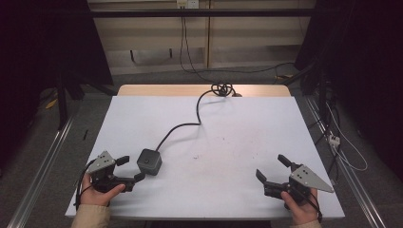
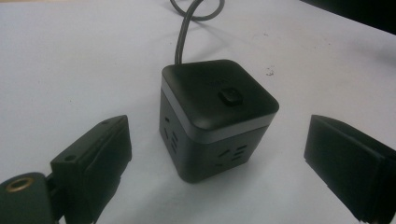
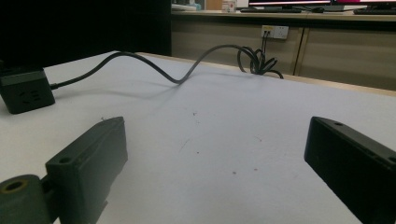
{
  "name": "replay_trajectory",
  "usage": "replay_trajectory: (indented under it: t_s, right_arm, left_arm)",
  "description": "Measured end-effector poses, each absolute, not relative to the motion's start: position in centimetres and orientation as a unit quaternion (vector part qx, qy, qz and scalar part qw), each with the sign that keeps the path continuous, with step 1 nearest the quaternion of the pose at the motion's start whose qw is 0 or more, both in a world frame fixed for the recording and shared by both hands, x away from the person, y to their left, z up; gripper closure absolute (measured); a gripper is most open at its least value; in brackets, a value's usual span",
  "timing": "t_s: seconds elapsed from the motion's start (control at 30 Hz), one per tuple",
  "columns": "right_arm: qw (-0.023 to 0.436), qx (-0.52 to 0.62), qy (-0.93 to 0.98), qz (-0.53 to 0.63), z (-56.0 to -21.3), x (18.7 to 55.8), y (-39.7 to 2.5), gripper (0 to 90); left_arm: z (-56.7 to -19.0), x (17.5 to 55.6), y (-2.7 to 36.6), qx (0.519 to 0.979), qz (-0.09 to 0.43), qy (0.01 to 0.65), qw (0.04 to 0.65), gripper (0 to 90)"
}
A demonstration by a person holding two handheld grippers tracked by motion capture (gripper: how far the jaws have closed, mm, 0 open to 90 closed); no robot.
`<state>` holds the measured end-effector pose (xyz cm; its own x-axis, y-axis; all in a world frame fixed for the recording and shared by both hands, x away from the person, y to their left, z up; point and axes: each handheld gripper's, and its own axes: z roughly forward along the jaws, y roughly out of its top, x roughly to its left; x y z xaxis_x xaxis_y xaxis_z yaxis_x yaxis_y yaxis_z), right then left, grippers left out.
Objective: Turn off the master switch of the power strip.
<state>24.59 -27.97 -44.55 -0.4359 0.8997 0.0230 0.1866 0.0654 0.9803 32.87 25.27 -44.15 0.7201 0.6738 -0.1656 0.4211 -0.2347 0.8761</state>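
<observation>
A white table point(image 1: 237, 142) stands on grey floor point(image 1: 157, 78), before a wooden cabinet point(image 1: 157, 33).

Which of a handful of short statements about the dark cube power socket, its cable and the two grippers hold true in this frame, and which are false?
1. The dark grey cube-shaped power socket sits between the open jaws of the left gripper, not clamped. True.
2. The right gripper holds the socket's black cable. False: its jaws are open over the bare white table top, well away from the cable.
3. The cable runs from the cube to a tangle at the table's far edge. True.
4. The cube lies tipped on its side. False: it stands flat, its small button facing up.
5. A plug is inserted in the cube. False: the visible socket faces are unoccupied.
</observation>
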Motion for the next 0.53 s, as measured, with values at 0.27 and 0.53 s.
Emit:
replay_trajectory:
  t_s: [0.27, 0.53]
  right_arm:
    - [0.327, 0.419, 0.651, 0.542, -44.57, 24.65, -27.85, 5.2]
    - [0.325, 0.419, 0.653, 0.541, -44.66, 24.78, -27.76, 5.2]
  left_arm:
    - [-44.20, 32.74, 25.71, 0.772, 0.124, 0.357, 0.511, 7.3]
    - [-44.14, 32.70, 25.62, 0.771, 0.124, 0.355, 0.513, 7.3]
